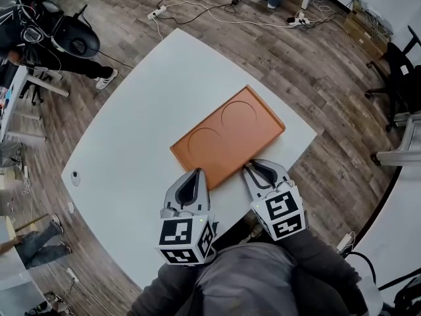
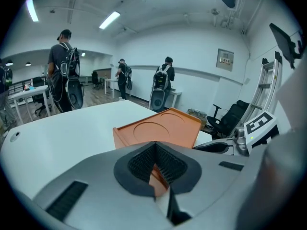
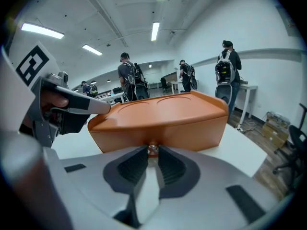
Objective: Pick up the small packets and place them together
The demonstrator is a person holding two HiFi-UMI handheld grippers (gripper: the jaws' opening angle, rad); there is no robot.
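Note:
No small packets show in any view. An orange tray point(image 1: 227, 137) with two round recesses lies on the white table point(image 1: 131, 137). Both grippers sit at its near edge. My left gripper point(image 1: 195, 174) points at the tray's near left corner; in the left gripper view its jaws point(image 2: 154, 143) meet at the tips with nothing between them, the tray point(image 2: 158, 128) just beyond. My right gripper point(image 1: 253, 168) faces the tray's side wall point(image 3: 158, 116). Its jaws point(image 3: 152, 147) stand a narrow gap apart, with a small coppery round spot at the tips; whether that spot belongs to the tray wall is unclear.
A small round object point(image 1: 75, 176) lies near the table's left edge. Cables and power strips point(image 1: 197, 8) run across the wooden floor beyond the table. An office chair point(image 1: 400, 71) stands at the right. People with backpacks point(image 2: 62, 75) stand in the room behind.

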